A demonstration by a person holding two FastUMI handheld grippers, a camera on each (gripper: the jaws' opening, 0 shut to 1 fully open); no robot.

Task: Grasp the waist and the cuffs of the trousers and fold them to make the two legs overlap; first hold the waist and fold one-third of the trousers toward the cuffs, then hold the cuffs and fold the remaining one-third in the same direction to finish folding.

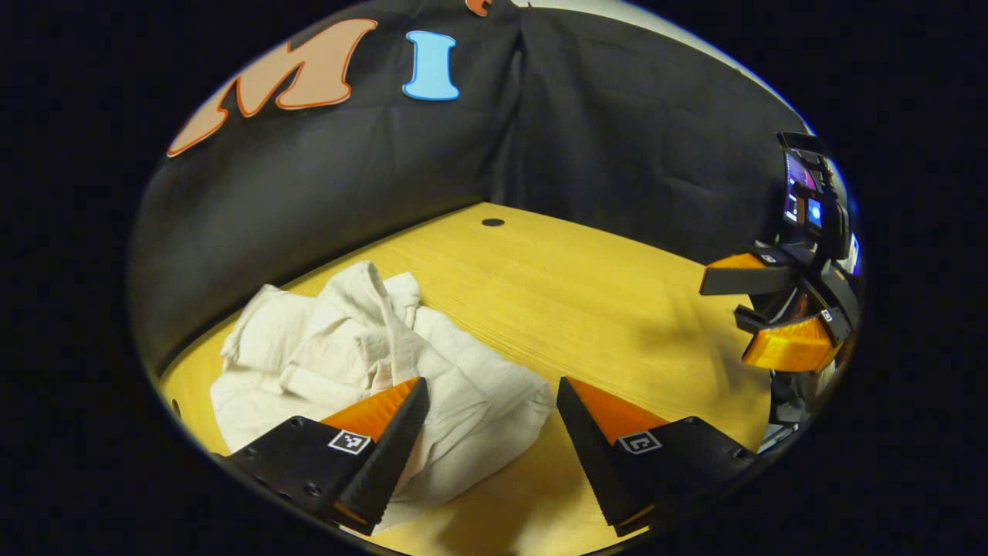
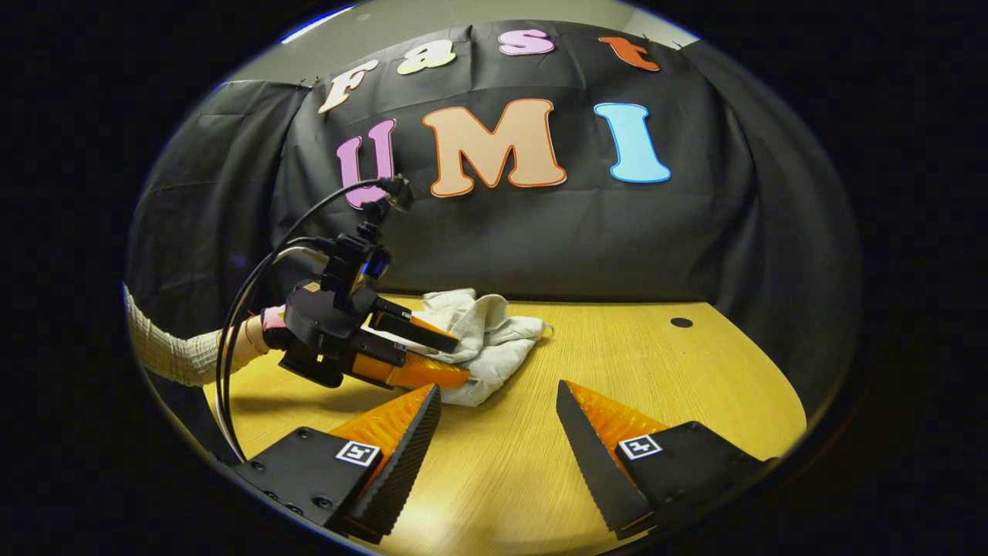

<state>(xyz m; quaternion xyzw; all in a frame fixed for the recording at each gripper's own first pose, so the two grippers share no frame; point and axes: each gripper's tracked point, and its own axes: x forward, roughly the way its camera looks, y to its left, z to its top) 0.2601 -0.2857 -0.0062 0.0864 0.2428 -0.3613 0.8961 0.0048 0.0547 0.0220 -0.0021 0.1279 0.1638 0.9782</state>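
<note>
Trousers crumpled, waist and cuffs indistinguishable, both grippers' jaws wide apart, empty.

Both hand-held grippers, left and right, wide apart-fingered

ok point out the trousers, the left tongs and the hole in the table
trousers (image 1: pixel 463 386), left gripper view, on the crumpled cloth's middle
left tongs (image 1: pixel 488 401), left gripper view, midway between the open fingertips
table hole (image 2: pixel 681 322), right gripper view, on the dark round hole
</note>
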